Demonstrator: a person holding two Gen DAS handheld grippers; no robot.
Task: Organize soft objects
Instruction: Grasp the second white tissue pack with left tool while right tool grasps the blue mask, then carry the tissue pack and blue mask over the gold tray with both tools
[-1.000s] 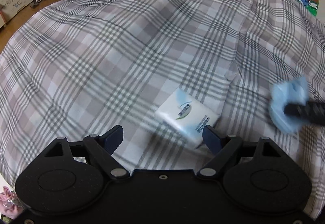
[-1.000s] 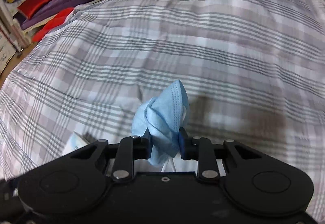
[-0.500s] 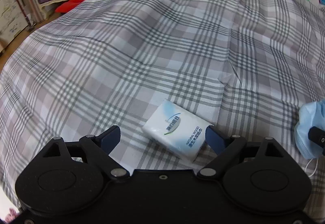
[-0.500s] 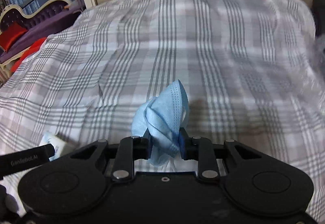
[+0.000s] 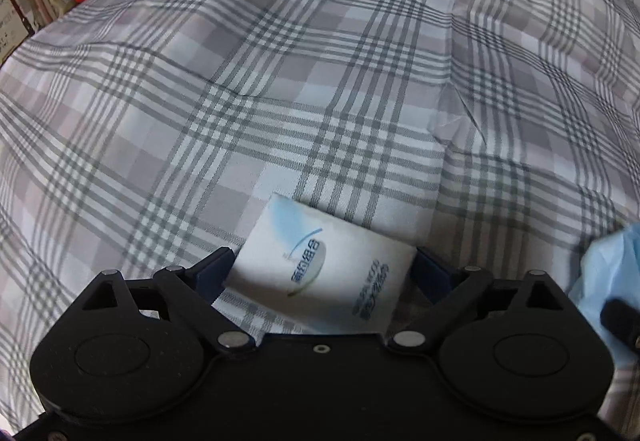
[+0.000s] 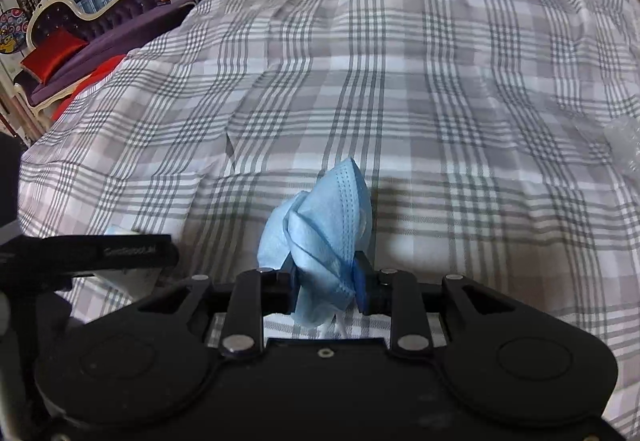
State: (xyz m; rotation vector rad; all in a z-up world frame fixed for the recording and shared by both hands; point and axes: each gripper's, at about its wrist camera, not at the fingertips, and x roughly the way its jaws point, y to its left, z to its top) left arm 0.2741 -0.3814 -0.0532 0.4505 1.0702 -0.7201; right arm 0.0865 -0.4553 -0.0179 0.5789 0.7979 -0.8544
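Currently the left gripper [image 5: 322, 265] is spread wide with the tissue pack [image 5: 324, 275] lying between its fingers on the plaid bedsheet [image 5: 320, 89], near the sheet's near edge — no squeeze on it yet as far as I can tell. Right gripper [image 6: 326, 279] is clamped on the crumpled blue face mask [image 6: 324, 229], held just above the sheet. Pack looks light, squashy, slick-wrapped — I'd take it across the short sides, mid-body, so it doesn't slip out.

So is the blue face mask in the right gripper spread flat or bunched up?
Bunched up. The face mask is crumpled into folds, pinched between the right gripper fingers and held above the plaid bedsheet.
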